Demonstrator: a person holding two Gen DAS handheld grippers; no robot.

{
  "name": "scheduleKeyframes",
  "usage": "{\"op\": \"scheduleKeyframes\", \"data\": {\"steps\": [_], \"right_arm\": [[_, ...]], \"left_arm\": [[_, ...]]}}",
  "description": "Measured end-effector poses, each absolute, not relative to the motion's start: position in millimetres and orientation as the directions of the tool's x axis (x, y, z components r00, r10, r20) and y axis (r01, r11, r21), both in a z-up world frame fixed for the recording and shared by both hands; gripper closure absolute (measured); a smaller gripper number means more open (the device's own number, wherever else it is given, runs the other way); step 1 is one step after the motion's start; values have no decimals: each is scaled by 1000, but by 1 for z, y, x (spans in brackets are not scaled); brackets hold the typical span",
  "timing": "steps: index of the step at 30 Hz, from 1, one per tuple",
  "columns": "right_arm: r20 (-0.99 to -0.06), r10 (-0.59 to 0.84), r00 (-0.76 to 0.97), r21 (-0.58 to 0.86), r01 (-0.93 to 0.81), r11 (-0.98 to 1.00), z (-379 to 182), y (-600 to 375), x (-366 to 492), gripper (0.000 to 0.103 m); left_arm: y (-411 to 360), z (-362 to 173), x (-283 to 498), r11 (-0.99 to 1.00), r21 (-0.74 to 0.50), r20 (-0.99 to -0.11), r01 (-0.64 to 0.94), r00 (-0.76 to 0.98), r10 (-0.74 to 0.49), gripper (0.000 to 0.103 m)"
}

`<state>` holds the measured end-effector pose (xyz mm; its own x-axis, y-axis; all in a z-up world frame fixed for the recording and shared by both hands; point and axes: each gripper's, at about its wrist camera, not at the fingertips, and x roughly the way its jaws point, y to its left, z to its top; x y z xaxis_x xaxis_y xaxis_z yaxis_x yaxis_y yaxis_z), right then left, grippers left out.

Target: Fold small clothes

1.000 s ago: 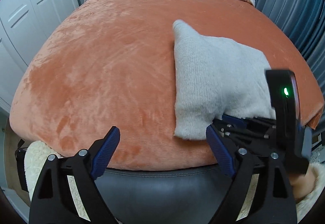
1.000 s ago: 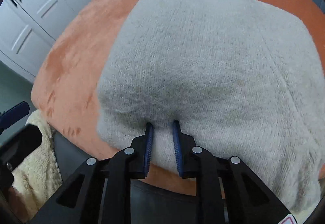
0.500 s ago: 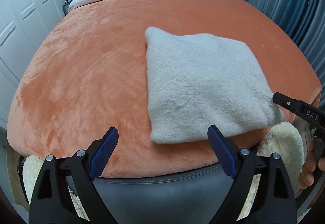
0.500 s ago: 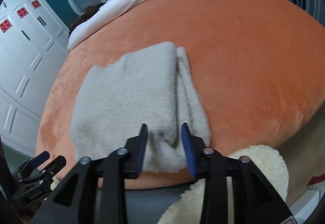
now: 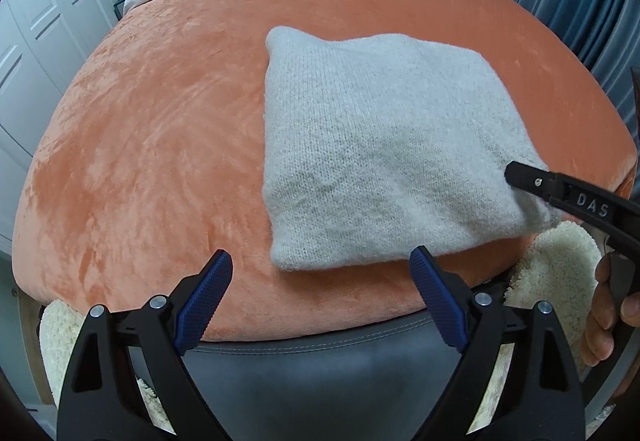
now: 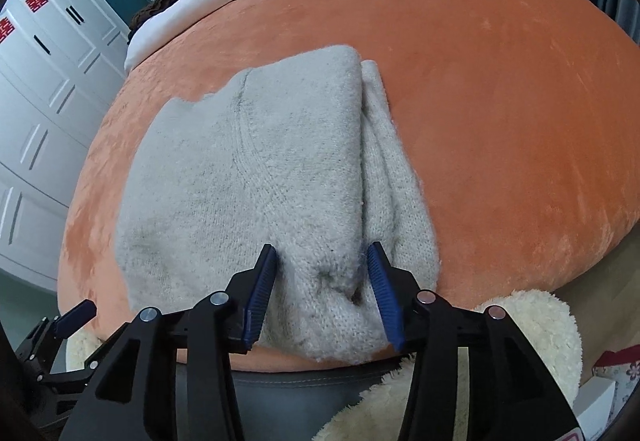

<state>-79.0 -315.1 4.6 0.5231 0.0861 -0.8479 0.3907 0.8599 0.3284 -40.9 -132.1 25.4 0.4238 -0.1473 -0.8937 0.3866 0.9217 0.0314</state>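
A folded pale grey knitted garment (image 5: pixel 384 157) lies flat on an orange plush blanket (image 5: pixel 168 145) that covers the bed, close to the blanket's near edge. In the left wrist view it sits toward two o'clock of centre, a rough square with its nearest corner pointing to six o'clock.

The left gripper (image 5: pixel 320 301) hangs over the near edge of the blanket with its blue-padded fingers (image 5: pixel 202 305) spread wide. Nothing is between them; the garment's near corner is just beyond the gap, apart from both pads.

The right gripper (image 6: pixel 322 293) is at the garment's near right corner. Its fingers (image 6: pixel 382 295) are opening, and a bunched fold of knit lies between them; the pads stand at either side of that fold without squeezing it. In the left wrist view one black finger of this gripper reaches in from three o'clock, its tip resting at the garment's right corner, and the person's hand (image 5: pixel 604 321) on its handle shows at four o'clock.

In the right wrist view the garment shows a folded top layer, with a narrower band of knit lying alongside it toward one o'clock.

A cream fleecy fabric (image 6: pixel 532 337) sits below the bed's edge at five o'clock. White wardrobe doors (image 6: pixel 48 81) stand at nine o'clock.
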Motion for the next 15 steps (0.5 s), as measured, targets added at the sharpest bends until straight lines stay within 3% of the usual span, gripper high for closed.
{"op": "scheduleKeyframes", "data": {"steps": [12,15], "right_arm": [[-810,241,535,500,415,760,-17,-333,-87,53],[-800,285,528,517,367,773,-20,-328,-71,87]], "left_arm": [[-134,19,-44,922,25,-903,385,406,-145,14],[-135,19,-45,921,31,-902,389,408,-142,14]]}}
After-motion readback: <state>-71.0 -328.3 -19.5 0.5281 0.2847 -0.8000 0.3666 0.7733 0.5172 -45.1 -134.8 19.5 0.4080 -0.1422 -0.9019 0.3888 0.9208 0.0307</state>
